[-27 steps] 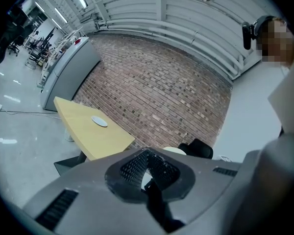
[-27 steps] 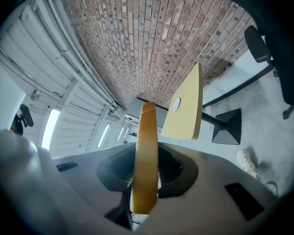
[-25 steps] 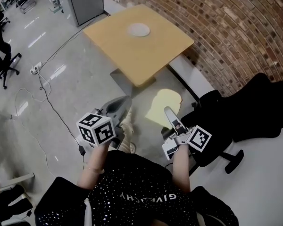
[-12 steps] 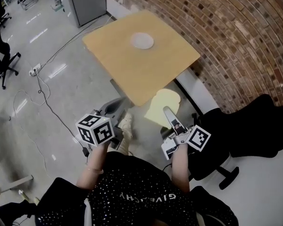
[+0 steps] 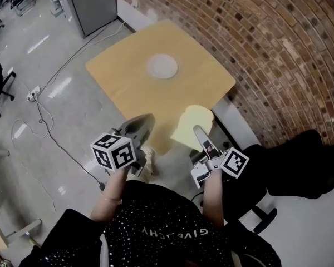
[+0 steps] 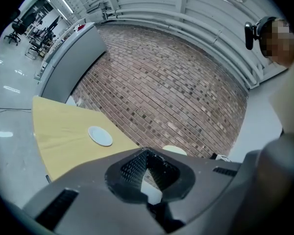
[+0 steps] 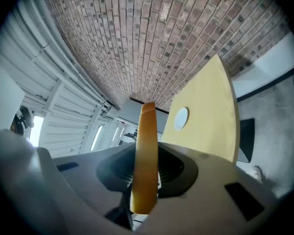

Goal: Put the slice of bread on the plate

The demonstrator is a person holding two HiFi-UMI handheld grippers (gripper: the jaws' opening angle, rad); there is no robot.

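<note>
Here, nearest the person, the left gripper (image 5: pixel 146 119) is at 7 o'clock of the desk (image 5: pixel 128 88); its fingers are closed together with nothing between them. The right gripper (image 5: pixel 199 132) is beside it at 5 o'clock of the desk; its fingers are clamped on the bread (image 5: pixel 192 122), which shows edge-on in the right gripper view and sticks out past the fingertips. In the head view the bread is held in the air and overlaps the desk's near edge; it is not on the plate (image 5: pixel 162 66). Beyond, the tan desk turns one corner toward the person; the white plate lies on it at 12 o'clock from the grippers, well apart from the bread. Farthest, a brick wall (image 5: pixel 278 43) runs from 12 to 3 o'clock; a black chair (image 5: pixel 300 160) stands at 3 o'clock of the right gripper.
</note>
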